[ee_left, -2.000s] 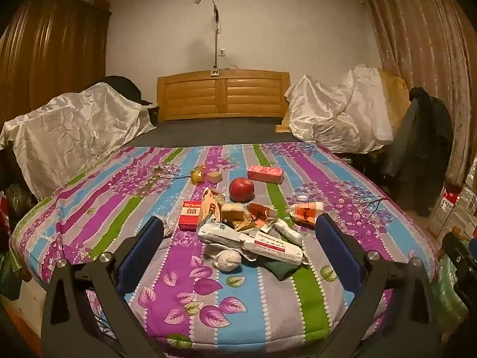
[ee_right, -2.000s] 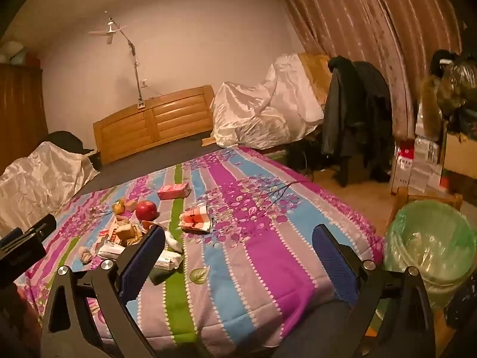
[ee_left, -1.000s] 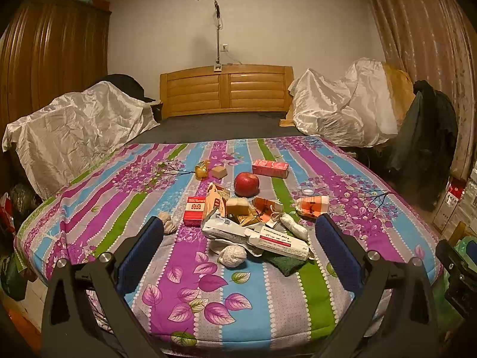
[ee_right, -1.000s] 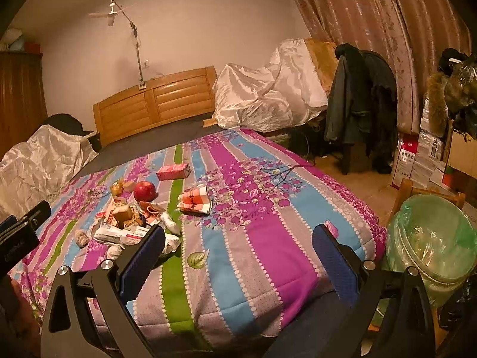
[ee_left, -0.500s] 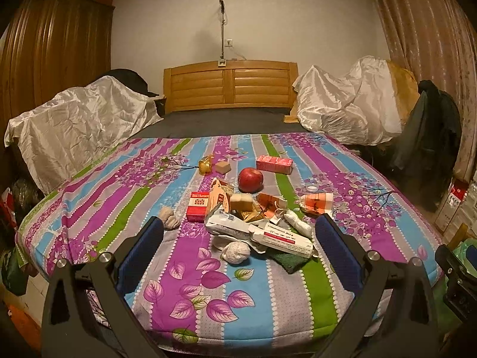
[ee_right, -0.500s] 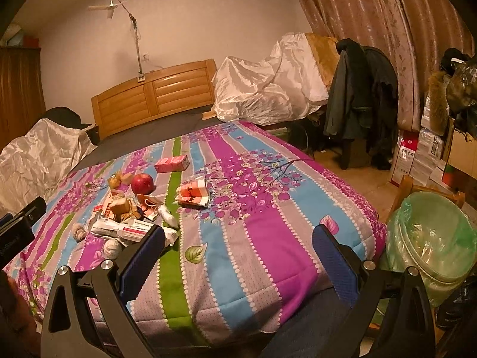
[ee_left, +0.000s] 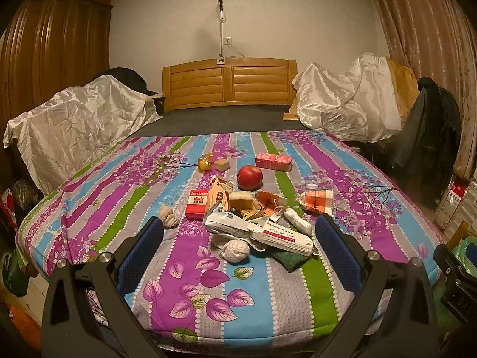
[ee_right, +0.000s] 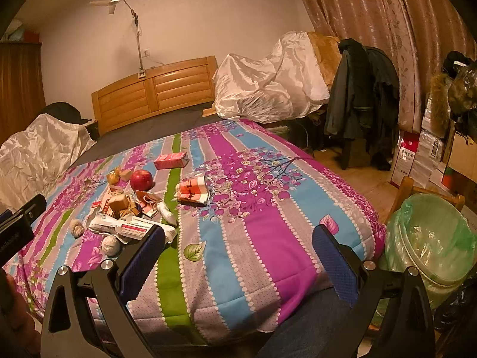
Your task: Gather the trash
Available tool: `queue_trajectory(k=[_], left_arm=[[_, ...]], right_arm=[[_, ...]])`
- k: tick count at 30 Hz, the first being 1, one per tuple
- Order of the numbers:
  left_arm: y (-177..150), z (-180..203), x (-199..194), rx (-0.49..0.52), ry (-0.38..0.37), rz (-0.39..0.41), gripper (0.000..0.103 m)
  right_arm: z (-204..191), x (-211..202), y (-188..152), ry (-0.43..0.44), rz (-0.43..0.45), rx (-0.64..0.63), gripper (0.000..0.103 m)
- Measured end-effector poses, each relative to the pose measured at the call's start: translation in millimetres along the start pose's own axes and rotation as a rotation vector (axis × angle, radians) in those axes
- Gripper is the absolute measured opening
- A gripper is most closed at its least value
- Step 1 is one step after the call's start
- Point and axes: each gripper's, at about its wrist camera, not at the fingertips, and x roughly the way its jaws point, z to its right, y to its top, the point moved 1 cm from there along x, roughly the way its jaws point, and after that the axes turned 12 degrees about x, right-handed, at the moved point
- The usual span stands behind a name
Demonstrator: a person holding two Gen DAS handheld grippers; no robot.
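Left wrist view shows my left gripper (ee_left: pixel 238 256) with jaws wide over the bed (ee_left: pixel 89 208), the crumpled paper ball (ee_left: pixel 235 250) just beyond. It looks light and squashy, so I'd pinch across its middle; the right gripper (ee_right: pixel 238 256) is spread wide, empty, near the bin (ee_right: pixel 429 238).

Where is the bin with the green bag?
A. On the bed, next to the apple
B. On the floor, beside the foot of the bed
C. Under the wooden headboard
B: in the right wrist view the bin stands on the floor beside the bed, far from the apple.
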Motion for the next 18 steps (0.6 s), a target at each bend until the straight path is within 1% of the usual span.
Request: queue_trajectory(k=[6,11,18], left_arm=[[0.0,0.3,1.0,0.002,-0.001,-0.008,0.098],[0.2,2.4,4.4,0.008,0.002,-0.027,0.098],[-2.0,9.6,14.9,0.026,-0.012,-0.074,0.098]], right_arm=[[-2.2,1.1,-0.2,0.012,-0.007,-0.008,0.099],[-9.5,2.5,0.3,0.042,-0.014,-0.046,0.099],[-18.8,15.9,-5.3,0.077,-0.081,-0.094,0.099]])
